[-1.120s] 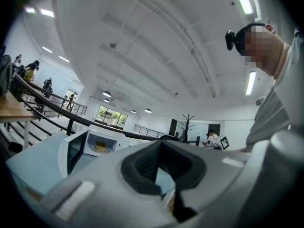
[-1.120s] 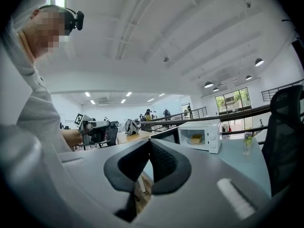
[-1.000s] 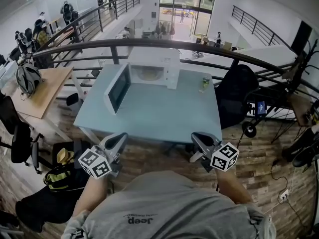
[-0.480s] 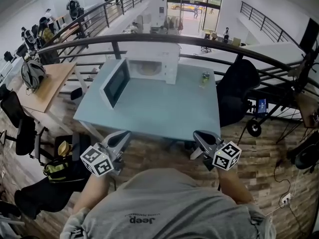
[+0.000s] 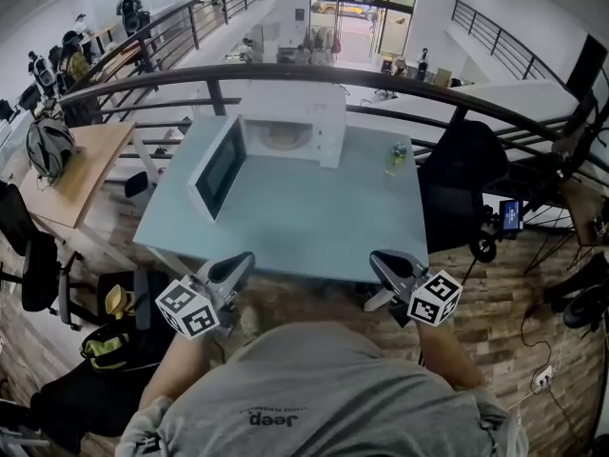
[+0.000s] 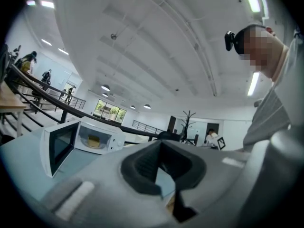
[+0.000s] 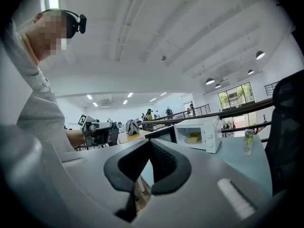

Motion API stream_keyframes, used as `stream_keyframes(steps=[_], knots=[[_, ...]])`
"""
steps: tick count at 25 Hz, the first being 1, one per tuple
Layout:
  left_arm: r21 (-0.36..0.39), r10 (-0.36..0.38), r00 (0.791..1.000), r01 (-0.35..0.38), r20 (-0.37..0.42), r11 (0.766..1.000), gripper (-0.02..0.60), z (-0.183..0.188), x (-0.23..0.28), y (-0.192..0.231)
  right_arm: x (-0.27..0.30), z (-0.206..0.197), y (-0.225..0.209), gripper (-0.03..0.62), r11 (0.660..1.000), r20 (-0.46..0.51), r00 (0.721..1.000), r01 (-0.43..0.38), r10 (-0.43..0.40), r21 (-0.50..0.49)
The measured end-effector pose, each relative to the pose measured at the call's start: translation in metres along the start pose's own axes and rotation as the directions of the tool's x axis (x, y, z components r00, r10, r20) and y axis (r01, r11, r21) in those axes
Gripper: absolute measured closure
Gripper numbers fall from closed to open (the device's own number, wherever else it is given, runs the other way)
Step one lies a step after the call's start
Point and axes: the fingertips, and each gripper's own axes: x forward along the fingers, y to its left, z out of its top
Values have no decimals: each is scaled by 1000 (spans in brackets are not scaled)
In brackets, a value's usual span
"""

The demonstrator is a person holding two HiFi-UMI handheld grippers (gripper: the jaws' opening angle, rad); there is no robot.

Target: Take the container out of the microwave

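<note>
A pale blue table (image 5: pixel 285 219) stands against a dark curved railing (image 5: pixel 285 72). A white microwave (image 5: pixel 306 112) sits at the table's far edge, left of centre. Its door (image 5: pixel 217 168) is swung wide open toward the left edge. Inside it lies a yellowish container (image 5: pixel 283 139). A small bottle (image 5: pixel 398 156) stands upright near the far right corner, apart from the microwave. The left gripper (image 5: pixel 235 265) and right gripper (image 5: pixel 383 261) hover just off the near edge, toward its left and right ends. Both point at the table, and their jaws look closed. A black chair (image 5: pixel 459 174) stands beside the right edge.
</note>
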Motion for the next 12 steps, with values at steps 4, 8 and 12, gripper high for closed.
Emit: stream_keyframes(steps=[4,8,12], knots=[[1,-53,999,53,-12,999,552,11,15,75,59,9,-26,589,998,19,997,71,-71,0],[-7,-127,991,127,-32,992,552,37,34,159,140,26,-45,588,991,48,991,126,-128,33],[-1,-218,973,219,-73,976,552,67,50,219,213,50,-51,589,988,46,987,157,-157,12]])
